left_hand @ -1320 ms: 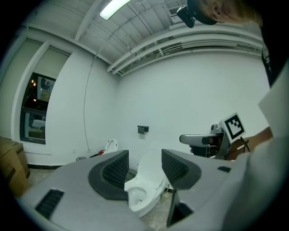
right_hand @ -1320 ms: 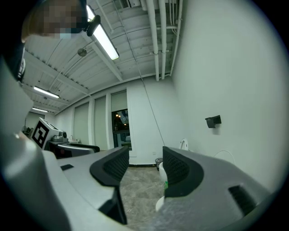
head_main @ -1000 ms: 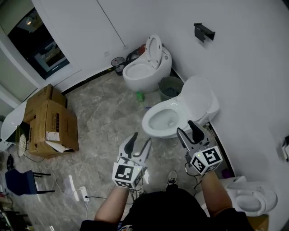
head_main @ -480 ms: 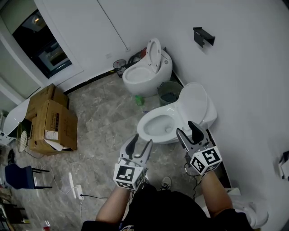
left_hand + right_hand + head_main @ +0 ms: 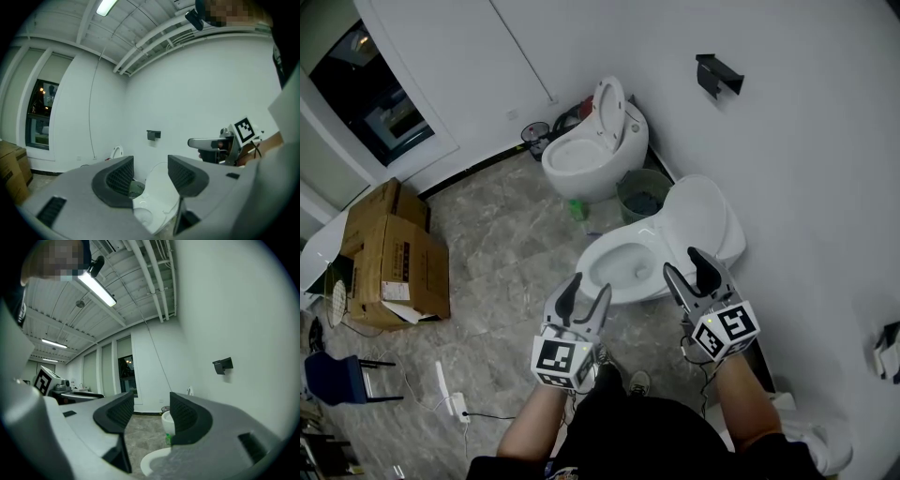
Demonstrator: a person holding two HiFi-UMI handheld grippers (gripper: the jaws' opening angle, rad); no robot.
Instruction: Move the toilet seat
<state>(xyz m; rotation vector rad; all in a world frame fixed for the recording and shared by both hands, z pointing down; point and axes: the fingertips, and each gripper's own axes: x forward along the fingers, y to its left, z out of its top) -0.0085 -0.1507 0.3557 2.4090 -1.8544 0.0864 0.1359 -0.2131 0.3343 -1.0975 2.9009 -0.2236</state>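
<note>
The nearer white toilet (image 5: 619,267) stands against the right wall with its lid and seat (image 5: 698,216) tipped up. My left gripper (image 5: 589,286) hovers open just in front of the bowl's near rim. My right gripper (image 5: 684,264) is open over the bowl's right side, below the raised lid. Neither one touches the toilet. In the left gripper view the raised lid (image 5: 157,192) shows between the open left gripper (image 5: 151,173), and the right gripper (image 5: 220,145) is off to the right. The right gripper view has the bowl rim (image 5: 152,460) low in front of the open right gripper (image 5: 149,416).
A second toilet (image 5: 591,155) with its seat up stands further back, a green bin (image 5: 642,192) and a green bottle (image 5: 578,208) between the two. Cardboard boxes (image 5: 389,253) sit at the left, a black fixture (image 5: 717,75) hangs on the wall, and a blue chair (image 5: 337,380) is at the lower left.
Both grippers have moved forward toward the nearer toilet, so its bowl now lies right at their fingertips. The jaws stand as wide as before.
</note>
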